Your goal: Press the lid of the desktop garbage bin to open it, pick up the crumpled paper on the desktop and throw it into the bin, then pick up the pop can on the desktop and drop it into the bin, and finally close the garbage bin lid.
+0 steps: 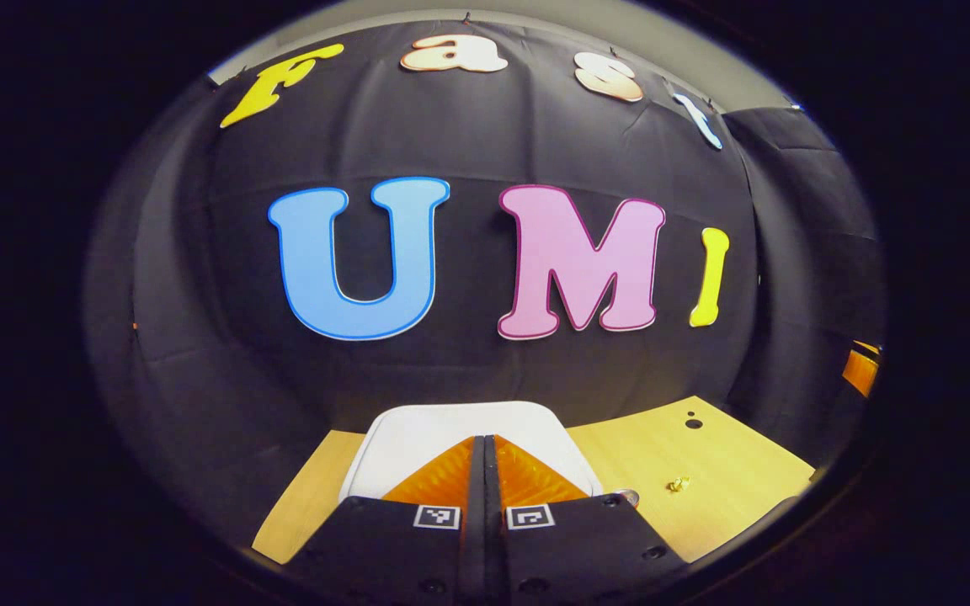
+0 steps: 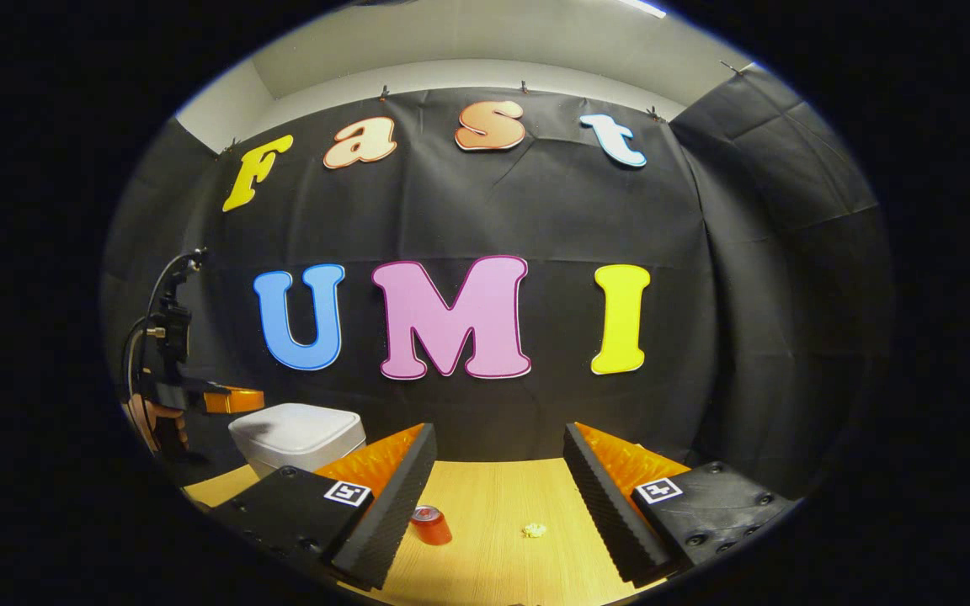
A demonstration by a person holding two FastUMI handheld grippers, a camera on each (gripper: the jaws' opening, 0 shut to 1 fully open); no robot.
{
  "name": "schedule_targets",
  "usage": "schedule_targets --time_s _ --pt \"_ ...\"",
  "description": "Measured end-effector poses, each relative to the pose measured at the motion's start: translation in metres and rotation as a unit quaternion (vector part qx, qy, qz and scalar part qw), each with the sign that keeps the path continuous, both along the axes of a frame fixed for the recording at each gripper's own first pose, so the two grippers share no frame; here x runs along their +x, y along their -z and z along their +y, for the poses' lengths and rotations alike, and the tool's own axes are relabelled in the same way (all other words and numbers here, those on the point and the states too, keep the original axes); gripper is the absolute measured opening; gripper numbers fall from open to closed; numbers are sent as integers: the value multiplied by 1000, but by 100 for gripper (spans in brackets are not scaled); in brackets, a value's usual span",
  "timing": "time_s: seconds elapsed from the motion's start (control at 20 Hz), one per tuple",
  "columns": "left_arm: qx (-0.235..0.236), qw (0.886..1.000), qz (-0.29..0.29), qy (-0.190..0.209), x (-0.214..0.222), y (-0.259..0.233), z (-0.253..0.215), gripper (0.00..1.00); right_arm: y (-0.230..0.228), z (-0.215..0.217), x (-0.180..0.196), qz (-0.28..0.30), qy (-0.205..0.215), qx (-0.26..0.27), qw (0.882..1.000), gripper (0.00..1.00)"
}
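Note:
A white bin point(image 1: 418, 438) with its lid down stands on the wooden table, right under my left gripper point(image 1: 485, 442), whose fingers are shut together just above the lid. The same bin point(image 2: 295, 433) sits at the left in the right gripper view, with the left gripper point(image 2: 232, 400) and the hand holding it hovering over it. A red pop can point(image 2: 429, 524) stands upright on the table; its top rim point(image 1: 626, 497) peeks beside my left finger. A small yellow crumpled paper point(image 2: 534, 530) point(image 1: 678, 484) lies to its right. My right gripper point(image 2: 498, 450) is open, raised above the table.
The wooden table point(image 2: 493, 497) ends at the black cloth wall behind the bin. Two small holes point(image 1: 693, 422) mark the tabletop at the far right. An orange object point(image 1: 860, 370) sticks out at the right edge of the left gripper view.

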State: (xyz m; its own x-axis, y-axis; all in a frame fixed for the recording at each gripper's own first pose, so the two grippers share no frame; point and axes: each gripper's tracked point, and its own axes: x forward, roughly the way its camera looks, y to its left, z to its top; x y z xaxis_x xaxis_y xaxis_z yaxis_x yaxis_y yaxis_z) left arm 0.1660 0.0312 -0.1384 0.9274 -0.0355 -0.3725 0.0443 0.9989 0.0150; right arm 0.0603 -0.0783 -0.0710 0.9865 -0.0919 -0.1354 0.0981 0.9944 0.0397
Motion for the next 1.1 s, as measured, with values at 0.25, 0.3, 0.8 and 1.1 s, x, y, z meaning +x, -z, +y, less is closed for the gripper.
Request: schedule_targets --time_s 0.25,0.3,0.8,1.1 --pt "46 999 17 -11 -4 22 6 6 7 -8 10 2 6 -3 1000 98" --pt "42 999 26 -13 -6 31 6 6 10 -8 11 3 5 -1 1000 98" --pt "3 999 37 -10 -10 47 10 7 18 -15 5 16 13 -7 1000 98" --pt "-3 999 -34 -30 -22 25 3 6 -3 -22 -11 -1 22 -37 999 97"
